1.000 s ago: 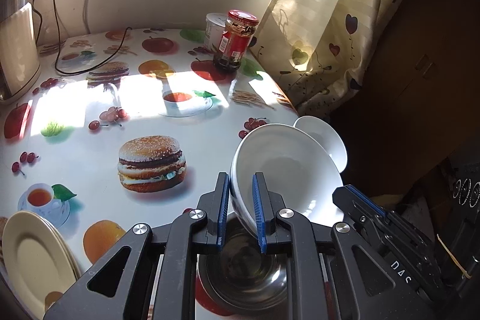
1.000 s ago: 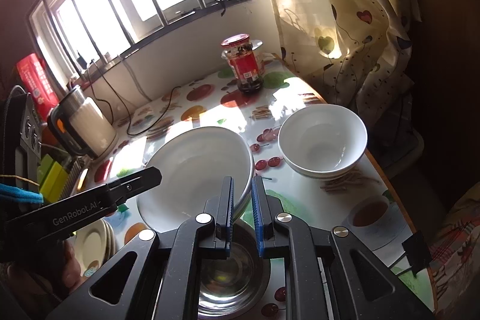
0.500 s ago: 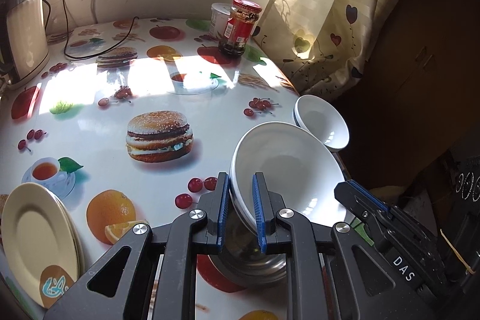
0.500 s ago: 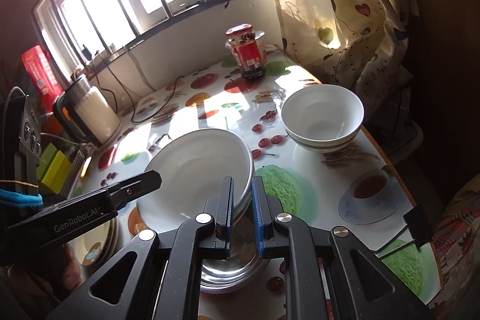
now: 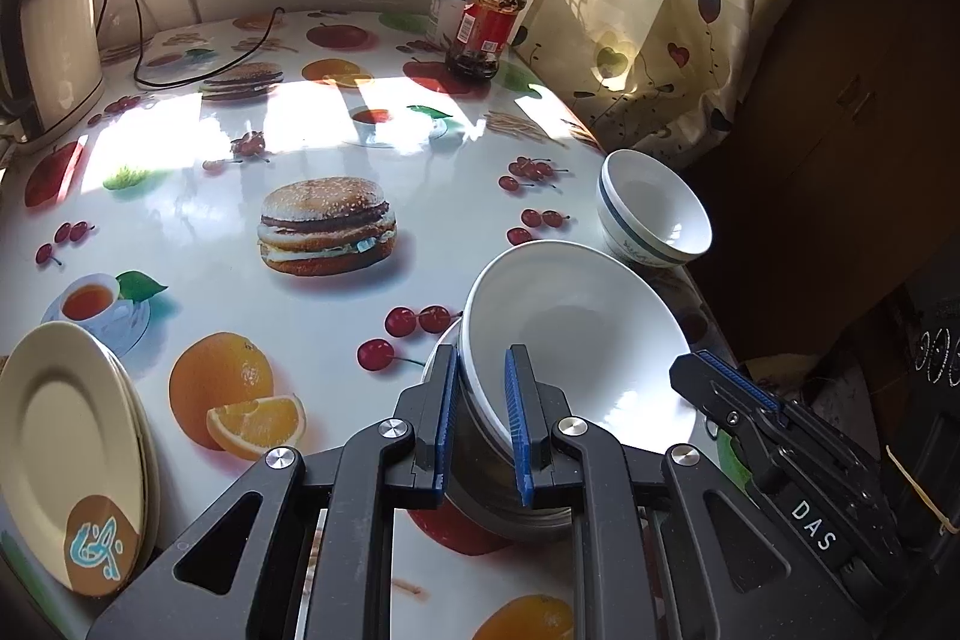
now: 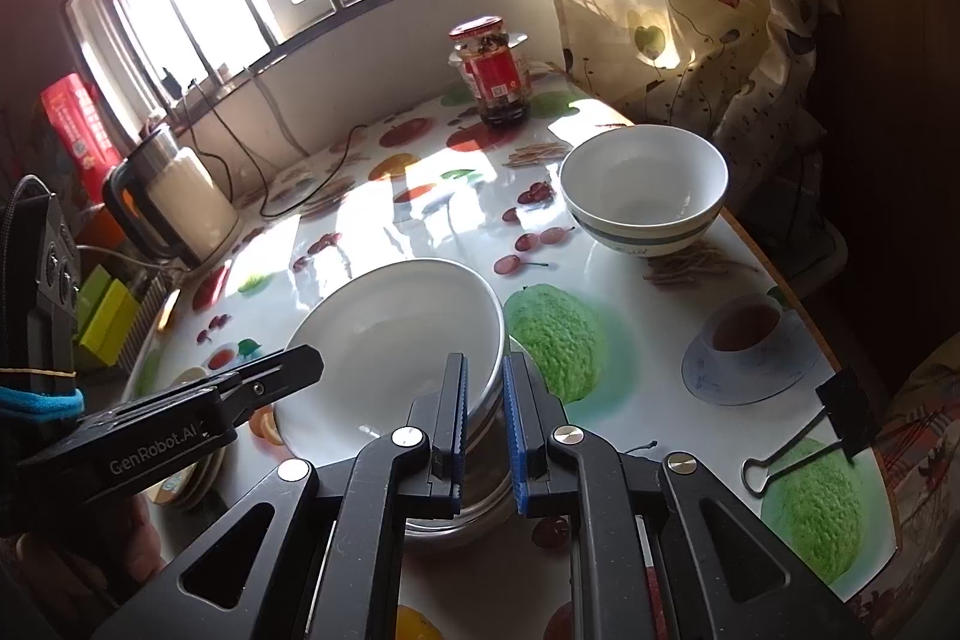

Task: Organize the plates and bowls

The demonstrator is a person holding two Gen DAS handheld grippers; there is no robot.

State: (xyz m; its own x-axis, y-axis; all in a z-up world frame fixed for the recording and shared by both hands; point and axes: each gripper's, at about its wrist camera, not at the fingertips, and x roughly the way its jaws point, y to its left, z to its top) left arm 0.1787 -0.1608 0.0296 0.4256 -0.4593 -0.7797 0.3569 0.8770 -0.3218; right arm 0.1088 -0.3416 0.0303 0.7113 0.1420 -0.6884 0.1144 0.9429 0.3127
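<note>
The white bowl is pinched at its rim by both claws, left and right (from opposite sides). It is held tilted over a steel bowl; stacked bowls are seen at 1 o'clock.

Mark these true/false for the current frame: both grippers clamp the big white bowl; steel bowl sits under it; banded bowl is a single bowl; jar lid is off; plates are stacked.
1. Both the left gripper and right gripper clamp the white bowl rim. True.
2. A steel bowl sits beneath the white bowl. True.
3. The banded bowls are one bowl. False: two nested bowls.
4. The jar is lidless. False: red lid on.
5. The cream plates are stacked. True.
</note>
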